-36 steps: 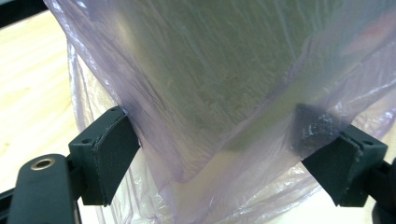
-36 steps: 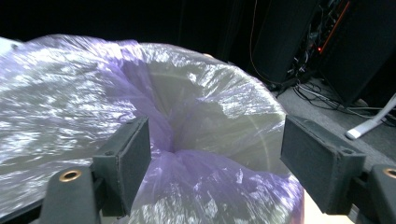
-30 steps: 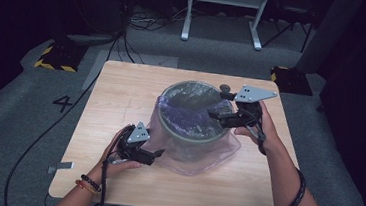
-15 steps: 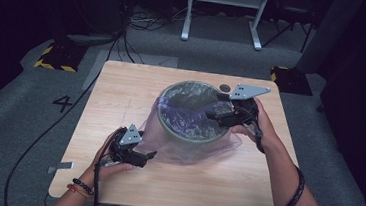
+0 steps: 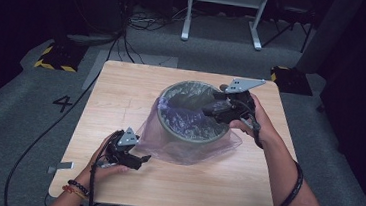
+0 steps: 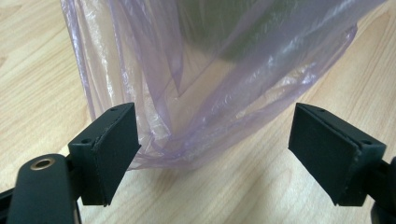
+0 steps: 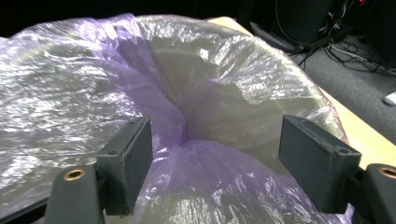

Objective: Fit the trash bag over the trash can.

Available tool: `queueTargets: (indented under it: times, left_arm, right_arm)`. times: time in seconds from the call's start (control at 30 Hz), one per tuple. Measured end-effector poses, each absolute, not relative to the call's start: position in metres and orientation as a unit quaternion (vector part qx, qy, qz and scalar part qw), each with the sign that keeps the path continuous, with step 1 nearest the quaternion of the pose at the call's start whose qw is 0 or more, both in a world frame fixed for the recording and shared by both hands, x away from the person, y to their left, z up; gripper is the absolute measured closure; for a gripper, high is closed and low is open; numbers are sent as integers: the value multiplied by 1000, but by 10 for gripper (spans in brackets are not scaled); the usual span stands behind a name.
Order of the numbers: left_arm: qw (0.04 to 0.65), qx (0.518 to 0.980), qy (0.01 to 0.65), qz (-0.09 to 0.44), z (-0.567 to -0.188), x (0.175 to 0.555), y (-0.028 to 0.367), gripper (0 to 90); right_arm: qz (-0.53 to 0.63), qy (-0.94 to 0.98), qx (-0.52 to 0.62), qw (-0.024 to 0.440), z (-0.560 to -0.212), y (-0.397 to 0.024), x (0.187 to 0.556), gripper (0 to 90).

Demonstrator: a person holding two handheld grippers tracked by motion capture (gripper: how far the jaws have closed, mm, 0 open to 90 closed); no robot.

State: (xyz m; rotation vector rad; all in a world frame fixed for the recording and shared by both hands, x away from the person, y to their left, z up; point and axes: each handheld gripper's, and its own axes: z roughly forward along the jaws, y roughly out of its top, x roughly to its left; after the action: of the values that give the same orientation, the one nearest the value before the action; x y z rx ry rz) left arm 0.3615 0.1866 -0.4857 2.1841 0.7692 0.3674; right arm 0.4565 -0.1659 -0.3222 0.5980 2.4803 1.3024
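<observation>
At counter (image 5: 121, 97) centre we list a bin (image 5: 191, 129) lined with purple bag (image 5: 167, 149). Left gripper (image 5: 138, 159) has dropped to the bag's near-left skirt, apart, ready to pinch. Right gripper (image 5: 210, 111), apart, hovers above the rim.

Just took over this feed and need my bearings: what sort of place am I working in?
Probably a lab or recording studio rather than a home. A bare light wooden table stands on grey carpet marked with a black number 4, black cables run across the floor, and yellow-and-black hazard-striped bases sit against a dark backdrop.
</observation>
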Motion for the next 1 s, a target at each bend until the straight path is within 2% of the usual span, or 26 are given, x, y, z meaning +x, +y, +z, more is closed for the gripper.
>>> queueTargets:
  times: [0.47,0.63,1.0]
  left_arm:
    - [382,860,313,130,-491,354,195,158]
    - [372,861,323,129,-496,357,193,157]
    - [387,855,310,152,-485,360,185,156]
  right_arm:
    - [392,888,205,130,-333,-151,463,270]
    - [371,896,199,141,-333,-147,464,268]
    - [355,903,189,148,-333,-145,464,261]
